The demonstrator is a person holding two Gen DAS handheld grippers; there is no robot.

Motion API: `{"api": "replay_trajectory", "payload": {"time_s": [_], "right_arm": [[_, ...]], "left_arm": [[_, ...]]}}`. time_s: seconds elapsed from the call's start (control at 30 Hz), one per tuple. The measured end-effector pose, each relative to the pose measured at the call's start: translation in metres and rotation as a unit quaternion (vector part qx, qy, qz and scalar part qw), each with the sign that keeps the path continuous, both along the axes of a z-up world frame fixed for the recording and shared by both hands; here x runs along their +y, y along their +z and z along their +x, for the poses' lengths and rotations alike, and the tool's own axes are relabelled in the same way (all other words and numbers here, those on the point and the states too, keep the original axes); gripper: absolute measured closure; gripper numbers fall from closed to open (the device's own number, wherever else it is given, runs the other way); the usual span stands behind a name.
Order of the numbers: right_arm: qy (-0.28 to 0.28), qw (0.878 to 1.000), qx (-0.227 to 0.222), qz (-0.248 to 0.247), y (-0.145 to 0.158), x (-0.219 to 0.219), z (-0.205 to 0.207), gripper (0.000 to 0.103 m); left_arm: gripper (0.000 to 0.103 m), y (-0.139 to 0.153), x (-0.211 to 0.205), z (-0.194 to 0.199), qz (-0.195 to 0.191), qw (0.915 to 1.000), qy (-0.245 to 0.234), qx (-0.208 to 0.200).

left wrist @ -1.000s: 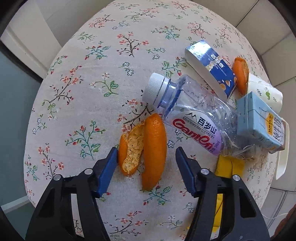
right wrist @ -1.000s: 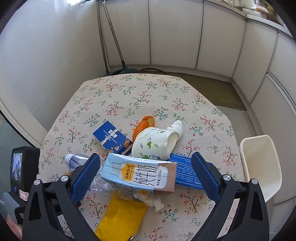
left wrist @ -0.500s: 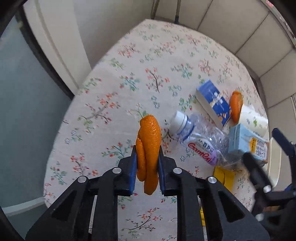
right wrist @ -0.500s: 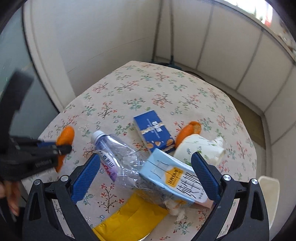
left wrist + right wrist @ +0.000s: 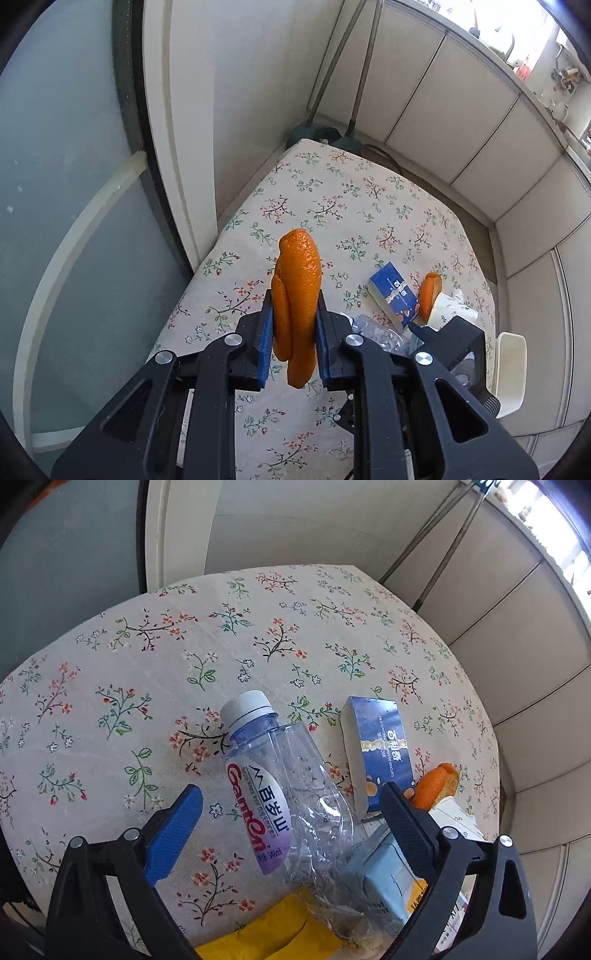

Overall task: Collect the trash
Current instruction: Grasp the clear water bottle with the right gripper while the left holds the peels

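My left gripper (image 5: 293,328) is shut on a folded orange peel (image 5: 297,295) and holds it well above the floral table (image 5: 332,192). My right gripper (image 5: 291,808) is open, its jaws either side of a crushed clear plastic bottle (image 5: 280,786) with a white cap lying on the table. Beside the bottle lie a blue biscuit box (image 5: 380,753), a second orange peel (image 5: 434,784), a light blue milk carton (image 5: 388,890), a white paper cup (image 5: 456,818) and a yellow wrapper (image 5: 280,934). The right gripper also shows in the left wrist view (image 5: 454,332).
A white bin (image 5: 511,373) stands beside the table's right edge. A glass door (image 5: 66,184) and white wall are to the left. Mop handles (image 5: 332,74) lean in the far corner. White cabinets (image 5: 480,110) line the back.
My left gripper has shut on the orange peel and lifted it high off the table. My right gripper has moved down and left over the plastic bottle.
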State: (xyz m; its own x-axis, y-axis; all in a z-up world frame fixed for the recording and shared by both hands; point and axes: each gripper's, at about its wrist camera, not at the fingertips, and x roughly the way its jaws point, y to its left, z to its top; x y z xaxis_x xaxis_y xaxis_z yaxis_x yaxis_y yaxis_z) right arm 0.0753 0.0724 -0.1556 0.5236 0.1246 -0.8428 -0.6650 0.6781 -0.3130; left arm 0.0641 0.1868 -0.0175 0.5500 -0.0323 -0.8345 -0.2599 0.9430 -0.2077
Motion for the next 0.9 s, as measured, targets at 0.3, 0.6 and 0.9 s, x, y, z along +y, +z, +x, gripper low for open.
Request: {"api": "replay_trajectory", "payload": {"time_s": [0.3, 0.6, 0.9], "right_arm": [[-0.026, 1.0, 0.001, 0.0, -0.024, 0.004, 0.015, 0.071], [-0.067, 0.99, 0.037, 0.117, 0.003, -0.016, 0.026, 0.075], [-0.114, 0.963, 0.033, 0.243, 0.052, -0.04, 0.024, 0.075]], "left_arm": [[0.084, -0.004, 0.003, 0.001, -0.007, 1.0, 0.004, 0.003], [0.084, -0.003, 0.004, -0.001, -0.011, 0.9999, 0.007, -0.004], [0.084, 0.003, 0.0, -0.001, -0.023, 0.9995, 0.005, -0.022]]}}
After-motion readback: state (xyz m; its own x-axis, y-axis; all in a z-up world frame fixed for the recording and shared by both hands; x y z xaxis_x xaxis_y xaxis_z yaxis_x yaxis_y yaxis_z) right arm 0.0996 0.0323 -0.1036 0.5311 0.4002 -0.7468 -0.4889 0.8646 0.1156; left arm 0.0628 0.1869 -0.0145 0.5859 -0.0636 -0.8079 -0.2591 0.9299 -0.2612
